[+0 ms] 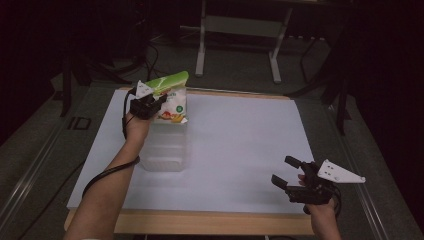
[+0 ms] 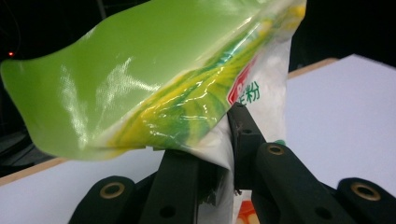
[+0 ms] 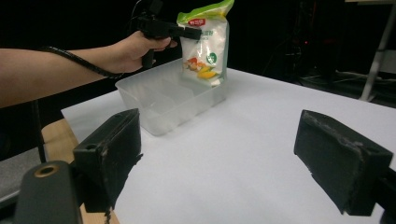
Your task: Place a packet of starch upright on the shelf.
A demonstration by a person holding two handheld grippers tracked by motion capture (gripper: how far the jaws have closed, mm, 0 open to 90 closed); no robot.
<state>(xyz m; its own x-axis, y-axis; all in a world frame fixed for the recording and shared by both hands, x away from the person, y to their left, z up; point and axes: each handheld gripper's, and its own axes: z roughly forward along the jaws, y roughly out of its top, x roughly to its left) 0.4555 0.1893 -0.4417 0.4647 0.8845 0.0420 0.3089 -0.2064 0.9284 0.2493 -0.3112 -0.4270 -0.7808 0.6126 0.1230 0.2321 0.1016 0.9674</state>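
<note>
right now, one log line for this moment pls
left gripper: shut on bag, held over far end of bin | right gripper: open, empty, near table corner

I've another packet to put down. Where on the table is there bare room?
The white tabletop is bare from the clear bin across to the right gripper, and behind it. It is crowded at the bin's far end, where the left gripper holds the snack bag.
</note>
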